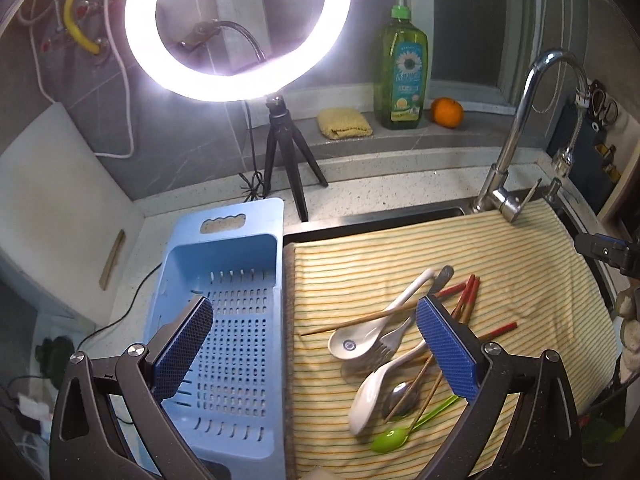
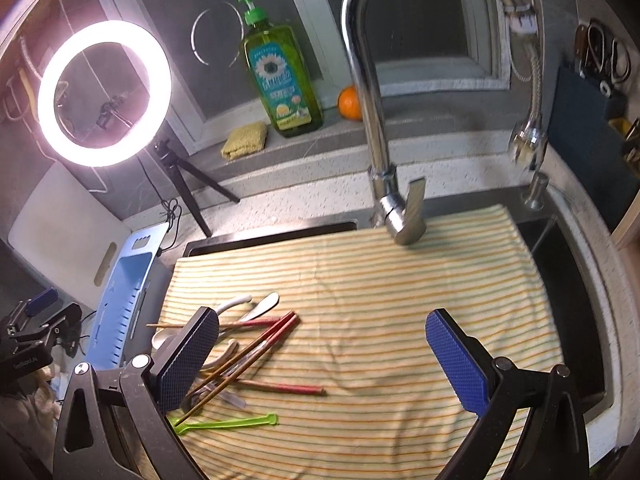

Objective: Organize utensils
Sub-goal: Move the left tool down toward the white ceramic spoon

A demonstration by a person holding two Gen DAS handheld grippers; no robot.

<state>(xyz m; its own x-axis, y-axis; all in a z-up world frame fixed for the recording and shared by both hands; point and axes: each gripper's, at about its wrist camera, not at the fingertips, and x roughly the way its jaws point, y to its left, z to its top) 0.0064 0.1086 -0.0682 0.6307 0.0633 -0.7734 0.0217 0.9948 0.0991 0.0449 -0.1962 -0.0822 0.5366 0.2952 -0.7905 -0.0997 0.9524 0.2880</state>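
A pile of utensils lies on a striped cloth (image 1: 520, 264) over the sink: two white ceramic spoons (image 1: 360, 338), a metal fork (image 1: 386, 346), a metal spoon (image 1: 400, 398), a green plastic spoon (image 1: 390, 440) and several red-tipped chopsticks (image 1: 466, 300). An empty blue perforated basket (image 1: 228, 320) stands left of the cloth. My left gripper (image 1: 314, 350) is open, above the basket's right edge and the pile. My right gripper (image 2: 322, 360) is open above the cloth, with the chopsticks (image 2: 264, 344) and green spoon handle (image 2: 240, 423) by its left finger.
A chrome tap (image 2: 368, 92) arches over the back of the sink. A ring light on a tripod (image 1: 236, 28), a green soap bottle (image 1: 400, 72), a yellow sponge (image 1: 344, 122) and an orange (image 1: 447, 112) stand behind. A white cutting board (image 1: 60, 208) leans at the left.
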